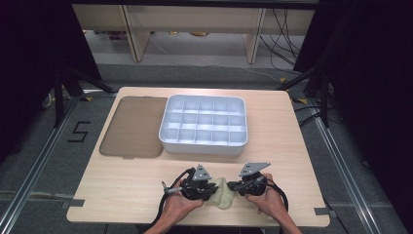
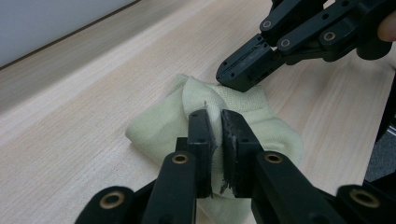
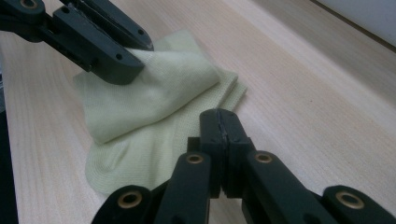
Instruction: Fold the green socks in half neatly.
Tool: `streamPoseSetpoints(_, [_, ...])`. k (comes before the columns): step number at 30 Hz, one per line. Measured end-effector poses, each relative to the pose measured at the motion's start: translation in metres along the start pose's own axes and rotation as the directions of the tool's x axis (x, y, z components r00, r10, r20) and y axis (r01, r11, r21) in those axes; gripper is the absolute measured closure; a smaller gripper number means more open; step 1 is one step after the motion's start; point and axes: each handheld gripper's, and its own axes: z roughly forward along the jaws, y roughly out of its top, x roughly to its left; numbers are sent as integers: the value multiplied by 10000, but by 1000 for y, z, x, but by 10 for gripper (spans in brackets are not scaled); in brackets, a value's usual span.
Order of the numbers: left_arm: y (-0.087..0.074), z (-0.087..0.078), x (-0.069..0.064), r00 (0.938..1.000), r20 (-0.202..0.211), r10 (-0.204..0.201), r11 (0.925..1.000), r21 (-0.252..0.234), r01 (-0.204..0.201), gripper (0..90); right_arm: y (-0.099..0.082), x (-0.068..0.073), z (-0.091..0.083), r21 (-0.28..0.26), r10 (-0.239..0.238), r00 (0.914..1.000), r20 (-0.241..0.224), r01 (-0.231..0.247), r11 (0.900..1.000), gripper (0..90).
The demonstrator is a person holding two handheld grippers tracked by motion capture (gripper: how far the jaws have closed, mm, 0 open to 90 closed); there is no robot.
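High view: white compartment tray [image 1: 204,124] beyond sock [image 1: 225,192].

1. In the high view the pale yellow cloth [image 1: 223,193] lies between the left tongs [image 1: 213,187] and the right tongs [image 1: 233,185], which cover both of its ends; its shape cannot be told.
2. In the left gripper view the fold between the jaws hides the cloth part under it.
3. In the right gripper view the shut jaws cover the near cloth edge.
4. The desk [image 1: 272,126] front edge is cut off behind the person's forearms.

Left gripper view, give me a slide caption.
Left gripper pinches a fold of the pale yellow sock on the wooden table.
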Motion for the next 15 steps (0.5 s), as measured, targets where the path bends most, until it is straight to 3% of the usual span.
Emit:
streamPoseSetpoints(2, [0, 0, -1, 9999, -32, -126, 9999, -25, 126, 815, 0, 1, -1, 6, 12, 10000, 15, -12, 10000, 896])
streamPoseSetpoints(3, [0, -1, -1, 10000, 46, 81, 9999, 63, -81, 812, 0, 1, -1, -5, 9, 10000, 25, -9, 10000, 895])
streamPoseSetpoints(5, [1, 1, -3, 9998, 82, -175, 9998, -109, 176, 793, 0, 0, -1, 12, 32, 10000, 55, -32, 10000, 874])
streamPoseSetpoints(7, [3, 1, -3, 9997, 212, -116, 9999, -83, 118, 774, -1, -2, -1, -34, 41, 10000, 68, -41, 10000, 852])
streamPoseSetpoints(8, [4, 2, -4, 9992, 223, -336, 9991, -235, 342, 755, -1, -2, -1, -88, 239, 9997, -17, -239, 9997, 846])
streamPoseSetpoints(10, [8, 3, -4, 9993, 369, -33, 9998, -171, 40, 708, -2, -4, -2, -119, 418, 9991, -63, -419, 9990, 825])
streamPoseSetpoints(11, [8, 3, -4, 9993, 369, -33, 9998, -171, 40, 698, -2, -4, -2, -119, 418, 9991, -63, -419, 9990, 825])
streamPoseSetpoints(12, [10, 3, -7, 9987, 397, -317, 9989, -339, 330, 696, -2, -5, -3, -174, 629, 9980, -83, -630, 9979, 824])
streamPoseSetpoints(15, [12, -1, -9, 9985, 511, -214, 9978, -612, 245, 698, -2, -7, -7, -402, 743, 9972, -24, -744, 9964, 829])
